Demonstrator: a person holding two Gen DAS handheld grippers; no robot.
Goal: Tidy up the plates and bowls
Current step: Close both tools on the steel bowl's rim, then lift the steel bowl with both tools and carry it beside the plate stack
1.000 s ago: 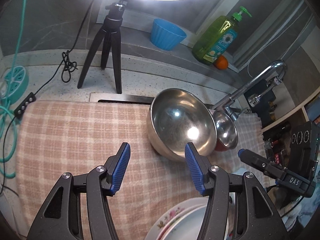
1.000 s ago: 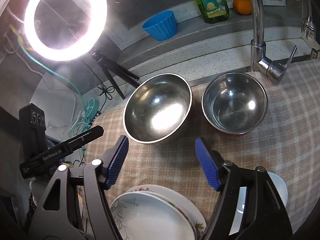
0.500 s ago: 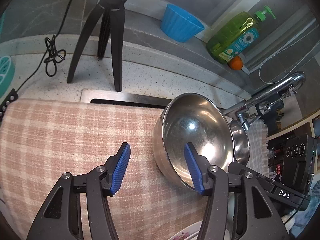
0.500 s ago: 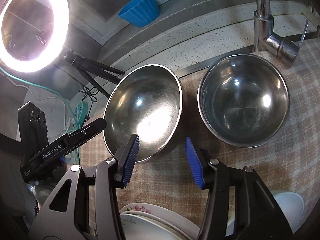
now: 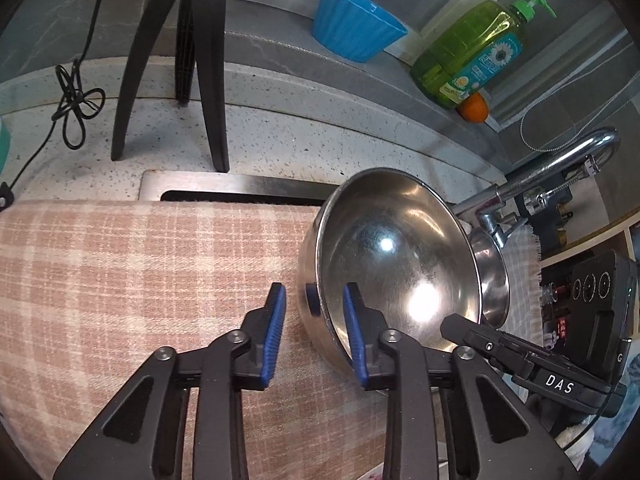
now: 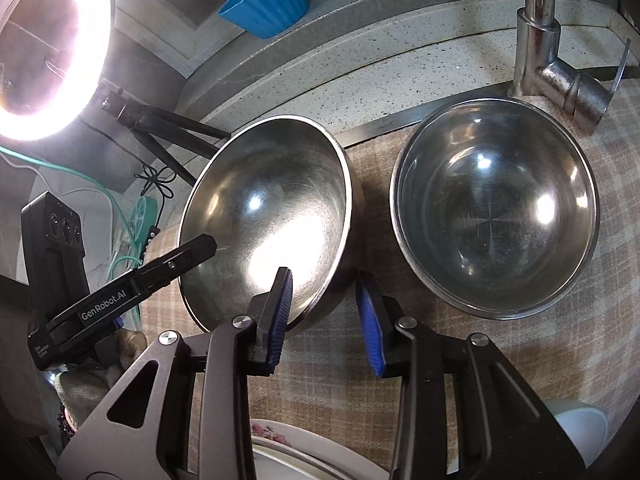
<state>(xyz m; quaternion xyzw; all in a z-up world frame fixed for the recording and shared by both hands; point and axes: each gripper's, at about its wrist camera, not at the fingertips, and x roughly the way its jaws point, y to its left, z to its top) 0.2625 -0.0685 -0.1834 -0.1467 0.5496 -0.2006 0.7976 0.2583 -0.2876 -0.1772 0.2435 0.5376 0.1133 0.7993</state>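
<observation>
Closing on the larger steel bowl's [image 5: 396,264] near rim from both sides: left tongs [image 5: 314,308] astride its left wall, pads not visibly pressing; right tongs [image 6: 324,296] astride its right wall likewise. Left tongs' arm reads "GenRobot.AI", the right's "DAS". Second steel bowl [image 6: 496,216] sits right of the right tongs on the checked cloth [image 5: 120,280].

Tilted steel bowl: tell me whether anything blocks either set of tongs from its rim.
Nothing visible does. The left tongs and right tongs each straddle the steel bowl's near rim, closing on it.
</observation>
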